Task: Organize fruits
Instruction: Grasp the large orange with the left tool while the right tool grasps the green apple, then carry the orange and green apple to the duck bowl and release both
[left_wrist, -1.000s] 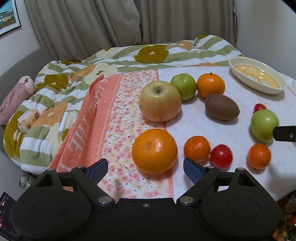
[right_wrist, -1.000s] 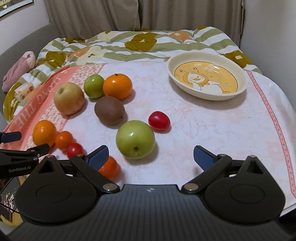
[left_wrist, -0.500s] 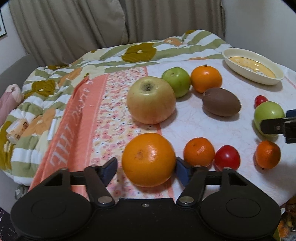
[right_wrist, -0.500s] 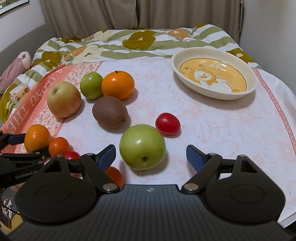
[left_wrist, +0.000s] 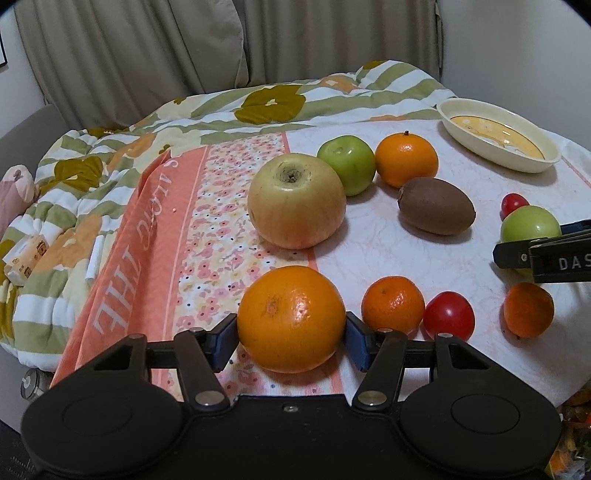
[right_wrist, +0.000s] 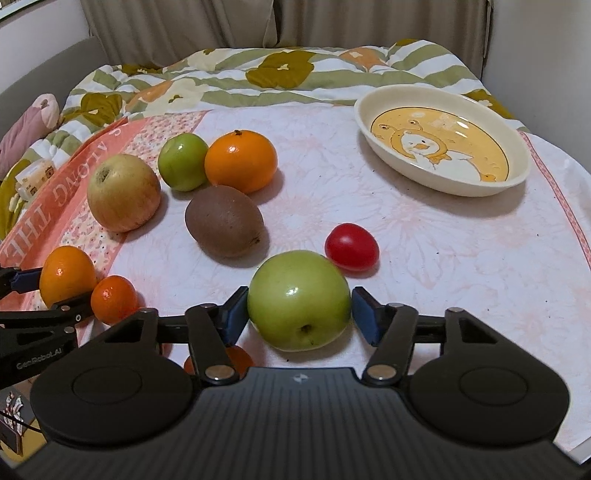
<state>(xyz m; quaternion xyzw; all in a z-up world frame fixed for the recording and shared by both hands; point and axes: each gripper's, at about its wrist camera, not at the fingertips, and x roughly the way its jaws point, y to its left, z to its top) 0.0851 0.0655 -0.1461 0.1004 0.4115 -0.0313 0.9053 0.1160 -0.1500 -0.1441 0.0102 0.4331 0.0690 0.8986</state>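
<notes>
Left claw (left_wrist: 291, 341) pinches the large orange (left_wrist: 291, 317) at the near edge of the tabletop (right_wrist: 424, 236); right claw (right_wrist: 299, 317) brackets the green apple (right_wrist: 299, 304), pads touching or nearly so, grip unconfirmed. Step in hand: grasping, both fruits unlifted. Next, probably: lift and carry to the dish (right_wrist: 443, 144). A small orange fruit (right_wrist: 236, 358) sits mostly hidden behind the right claw.
</notes>
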